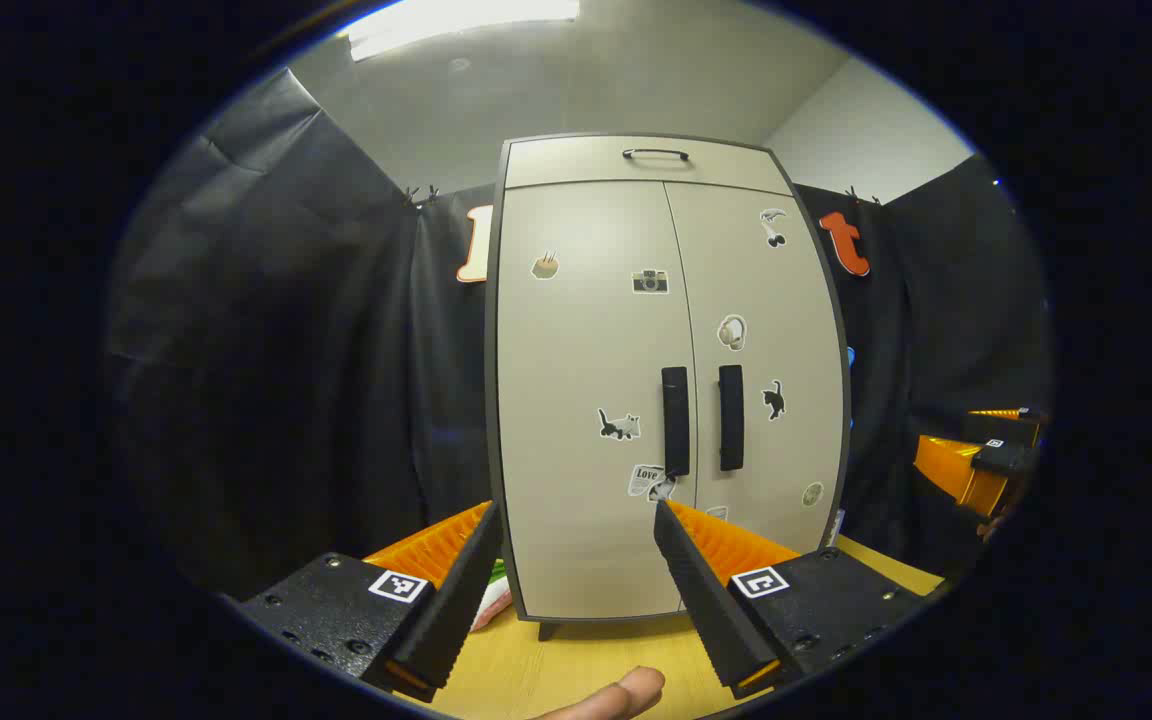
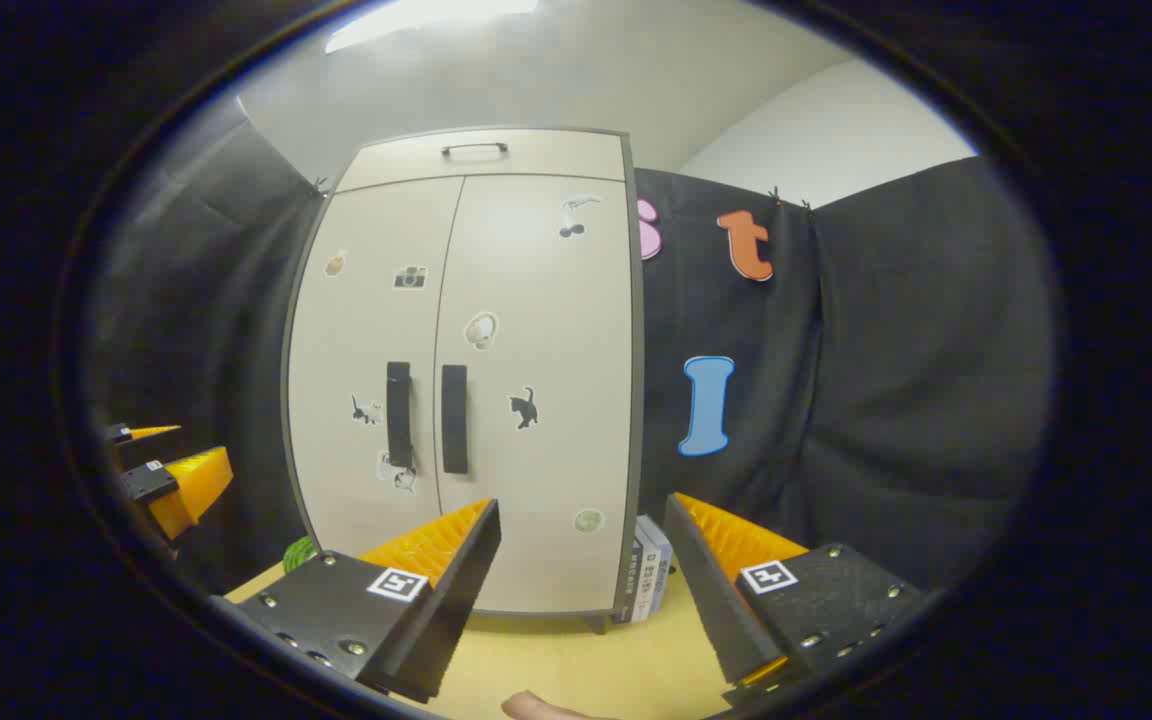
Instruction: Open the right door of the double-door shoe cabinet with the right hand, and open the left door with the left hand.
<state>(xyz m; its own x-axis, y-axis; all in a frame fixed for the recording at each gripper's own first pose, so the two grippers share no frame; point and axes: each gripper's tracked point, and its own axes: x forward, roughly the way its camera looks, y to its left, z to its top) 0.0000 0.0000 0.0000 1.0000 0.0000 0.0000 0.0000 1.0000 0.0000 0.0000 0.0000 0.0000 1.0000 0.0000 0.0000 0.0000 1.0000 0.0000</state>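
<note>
A beige double-door shoe cabinet (image 1: 586,350) (image 2: 536,330) stands on a yellow wooden table, both doors shut and dotted with stickers. Two black vertical handles sit side by side at the centre seam: the left door handle (image 1: 675,420) (image 2: 398,414) and the right door handle (image 1: 731,417) (image 2: 454,418). My left gripper (image 1: 576,515) is open, held short of the cabinet with nothing between its fingers. My right gripper (image 2: 581,510) is also open and empty, some way back from the right door. The right gripper (image 1: 981,465) shows far right in the left gripper view, and the left gripper (image 2: 171,470) far left in the right gripper view.
A drawer with a black handle (image 1: 655,154) tops the cabinet. Black cloth hangs behind and to both sides. A small stack of boxes (image 2: 648,580) leans by the cabinet's right foot, and something green and white (image 1: 496,595) lies at its left foot. A fingertip (image 1: 616,695) shows at the bottom.
</note>
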